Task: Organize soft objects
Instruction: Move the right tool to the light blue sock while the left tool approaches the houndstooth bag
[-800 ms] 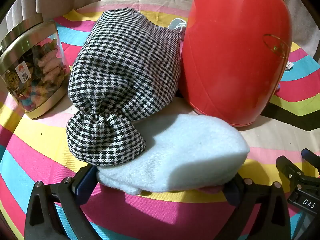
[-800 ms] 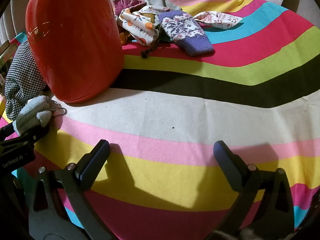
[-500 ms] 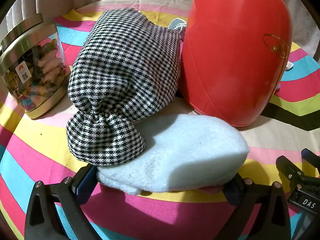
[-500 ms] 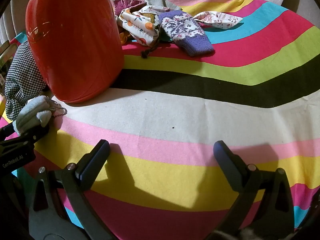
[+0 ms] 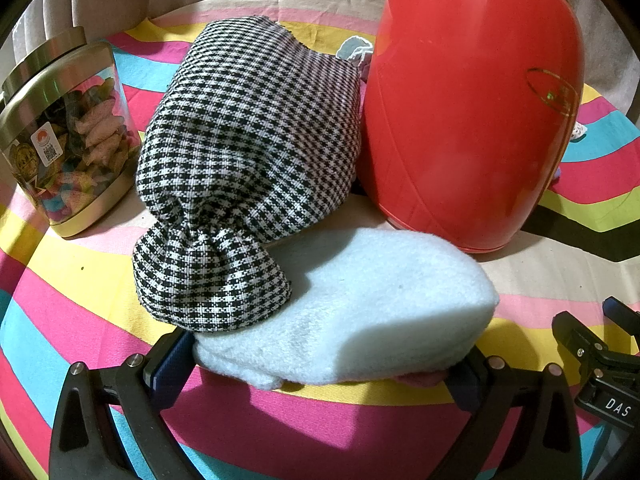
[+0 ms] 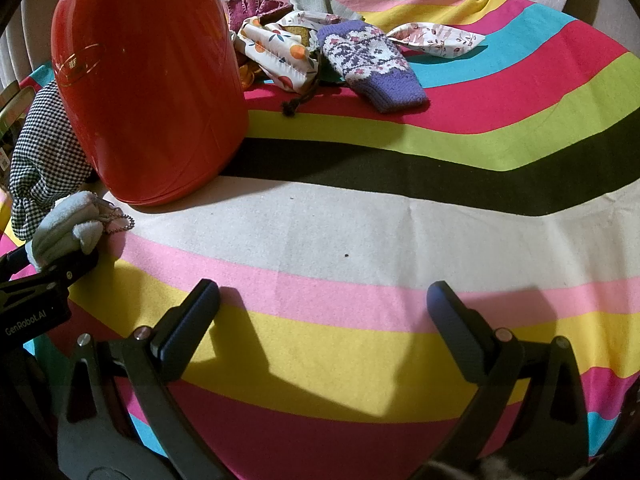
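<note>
**Left gripper clamped on pale fleece piece, right gripper idle**

Left gripper has its 2 fingers closed against the pale blue fleece item, 1 on each end. The fleece sits directly ahead of it, on the striped cloth, its far edge tucked under the houndstooth pouch. The red jar is ahead and to the right.

Right gripper: fingers spread wide, nothing between them, over bare cloth. Sock pile is well ahead of it.

To do the step well: draw the fleece back low and straight so the pouch slides off instead of dragging along. Keep clear of the jar.

The fleece's long axis runs across the fingers, left-right, with the rounded end pointing right.
</note>
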`<state>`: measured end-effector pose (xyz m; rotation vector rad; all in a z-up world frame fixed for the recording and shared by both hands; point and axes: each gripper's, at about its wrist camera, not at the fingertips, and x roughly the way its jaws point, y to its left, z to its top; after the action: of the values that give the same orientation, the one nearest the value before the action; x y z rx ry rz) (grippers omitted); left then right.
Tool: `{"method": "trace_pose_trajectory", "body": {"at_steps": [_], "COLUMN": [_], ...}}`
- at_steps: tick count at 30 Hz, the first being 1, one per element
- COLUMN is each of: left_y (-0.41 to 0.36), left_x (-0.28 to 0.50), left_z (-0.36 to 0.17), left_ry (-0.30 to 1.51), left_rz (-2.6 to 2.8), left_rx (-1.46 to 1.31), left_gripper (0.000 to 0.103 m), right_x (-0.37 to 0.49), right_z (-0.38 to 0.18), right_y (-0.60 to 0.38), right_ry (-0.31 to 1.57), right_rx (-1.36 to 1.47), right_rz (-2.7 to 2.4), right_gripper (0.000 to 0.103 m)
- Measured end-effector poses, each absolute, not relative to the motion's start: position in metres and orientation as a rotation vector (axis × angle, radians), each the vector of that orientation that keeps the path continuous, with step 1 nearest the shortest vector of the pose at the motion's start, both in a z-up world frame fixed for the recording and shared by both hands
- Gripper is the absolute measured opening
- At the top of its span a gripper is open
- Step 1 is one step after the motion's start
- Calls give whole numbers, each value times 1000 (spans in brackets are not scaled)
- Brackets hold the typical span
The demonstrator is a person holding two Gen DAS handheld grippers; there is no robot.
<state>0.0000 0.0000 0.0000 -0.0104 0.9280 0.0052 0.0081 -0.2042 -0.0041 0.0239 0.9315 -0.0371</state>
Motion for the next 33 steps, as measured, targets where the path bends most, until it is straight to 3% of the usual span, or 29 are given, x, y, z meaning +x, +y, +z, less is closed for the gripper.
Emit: {"method": "trace_pose_trajectory", "body": {"at_steps": [8,26,33], "left_y": [9,141,148], "left_x": [-4,-55,-65], "left_z": [5,19,13], "left_ry": [1041,937,905], "left_rz": [-58,4,-23], "left_rx": [7,-435,-460], "left_gripper": [103,103,103], "right_x": [8,10,-5], "right_z": [-4,-3,17], "right_y": [-204,-200,-122], "right_ry": [932,983,894], "right_rx": [24,-11,-158], "right_rz": [-37,52,346], "right_gripper": [103,103,103]}}
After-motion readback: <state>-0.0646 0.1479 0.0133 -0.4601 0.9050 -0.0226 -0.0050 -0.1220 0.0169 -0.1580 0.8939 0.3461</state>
